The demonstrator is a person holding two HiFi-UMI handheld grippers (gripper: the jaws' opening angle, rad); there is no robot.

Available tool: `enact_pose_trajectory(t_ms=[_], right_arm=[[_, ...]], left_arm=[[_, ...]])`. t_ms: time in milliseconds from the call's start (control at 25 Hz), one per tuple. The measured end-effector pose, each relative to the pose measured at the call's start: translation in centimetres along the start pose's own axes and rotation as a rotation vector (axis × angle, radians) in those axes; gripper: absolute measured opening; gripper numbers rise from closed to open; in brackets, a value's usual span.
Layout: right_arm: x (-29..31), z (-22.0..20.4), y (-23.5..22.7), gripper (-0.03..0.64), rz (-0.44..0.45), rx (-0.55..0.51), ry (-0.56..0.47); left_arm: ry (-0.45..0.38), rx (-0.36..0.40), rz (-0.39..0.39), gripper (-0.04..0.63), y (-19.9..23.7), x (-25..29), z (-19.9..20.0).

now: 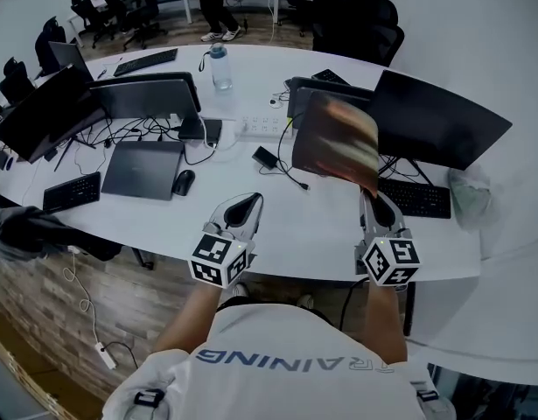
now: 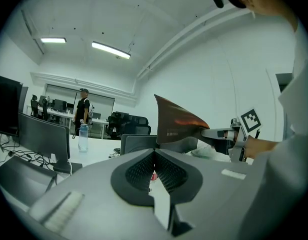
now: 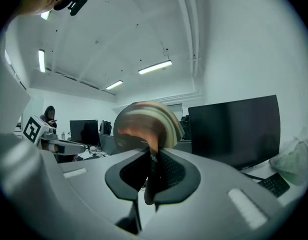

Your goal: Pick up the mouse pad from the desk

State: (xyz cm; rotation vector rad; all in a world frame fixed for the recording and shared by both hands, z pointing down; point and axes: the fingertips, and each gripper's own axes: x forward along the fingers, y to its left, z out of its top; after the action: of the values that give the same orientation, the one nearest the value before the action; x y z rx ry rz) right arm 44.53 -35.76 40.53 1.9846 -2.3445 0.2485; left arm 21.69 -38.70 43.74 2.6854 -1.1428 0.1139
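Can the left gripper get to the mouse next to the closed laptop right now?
Probably yes. The left gripper is empty, and only bare desk lies between it and the mouse. Its jaws are shut, so they would have to open first.

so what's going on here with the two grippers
A person at the desk has a gripper in each hand. The right gripper is shut on one edge of the mouse pad and holds it up, clear of the desk, in front of a monitor. The left gripper is shut and empty, above the desk's near edge.
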Motion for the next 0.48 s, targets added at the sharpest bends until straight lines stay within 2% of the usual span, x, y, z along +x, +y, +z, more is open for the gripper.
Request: enact_pose_trajectory(t_ms=[320,480], right_arm=[[-0.1,0.2,0.8,0.043,0.036,-0.037,0.006],[0.0,0.3,0.8,0.044,0.046,-0.066,0.013]], left_arm=[[-0.007,0.008,-0.018,0.0,-0.9,0.3,0.3],[-0.02,0.008,0.016,0.0,0.1,0.2,0.8]])
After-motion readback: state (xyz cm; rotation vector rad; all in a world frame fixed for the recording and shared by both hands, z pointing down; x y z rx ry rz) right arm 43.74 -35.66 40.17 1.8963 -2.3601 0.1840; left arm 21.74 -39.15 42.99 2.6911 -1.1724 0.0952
